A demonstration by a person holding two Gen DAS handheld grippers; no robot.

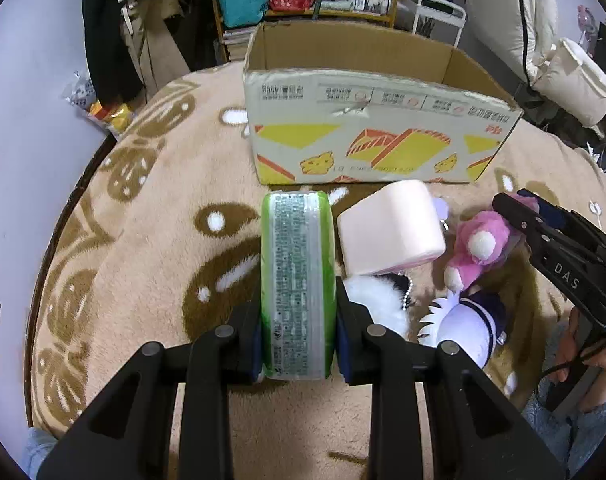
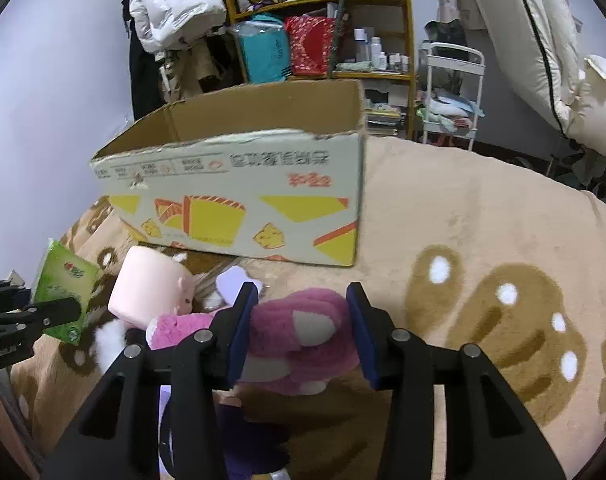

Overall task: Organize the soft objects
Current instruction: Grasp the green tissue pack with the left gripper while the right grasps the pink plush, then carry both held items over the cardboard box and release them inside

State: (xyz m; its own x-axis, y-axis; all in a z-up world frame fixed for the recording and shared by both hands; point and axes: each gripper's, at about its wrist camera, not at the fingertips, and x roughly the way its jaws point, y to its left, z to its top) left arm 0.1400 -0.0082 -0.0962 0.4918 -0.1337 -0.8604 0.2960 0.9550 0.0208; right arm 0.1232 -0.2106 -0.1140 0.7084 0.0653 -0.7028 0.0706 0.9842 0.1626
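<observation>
My left gripper (image 1: 297,300) is shut on a green tissue pack (image 1: 297,280), held on edge above the beige blanket; the pack also shows in the right wrist view (image 2: 65,292). My right gripper (image 2: 299,300) is shut on a pink plush toy (image 2: 303,332), which also shows in the left wrist view (image 1: 479,244). A pale pink block-shaped plush (image 1: 391,228) lies between them. A white fluffy toy (image 1: 379,300) and a purple-and-white plush (image 1: 471,328) lie below it. An open cardboard box (image 1: 375,136) stands behind on the blanket.
The beige blanket with brown prints (image 2: 483,220) covers the surface. Behind stand a wooden shelf (image 2: 343,32) with bags and bottles, hanging coats (image 2: 175,12), a white trolley (image 2: 455,92) and a mattress at the right. A wall runs along the left.
</observation>
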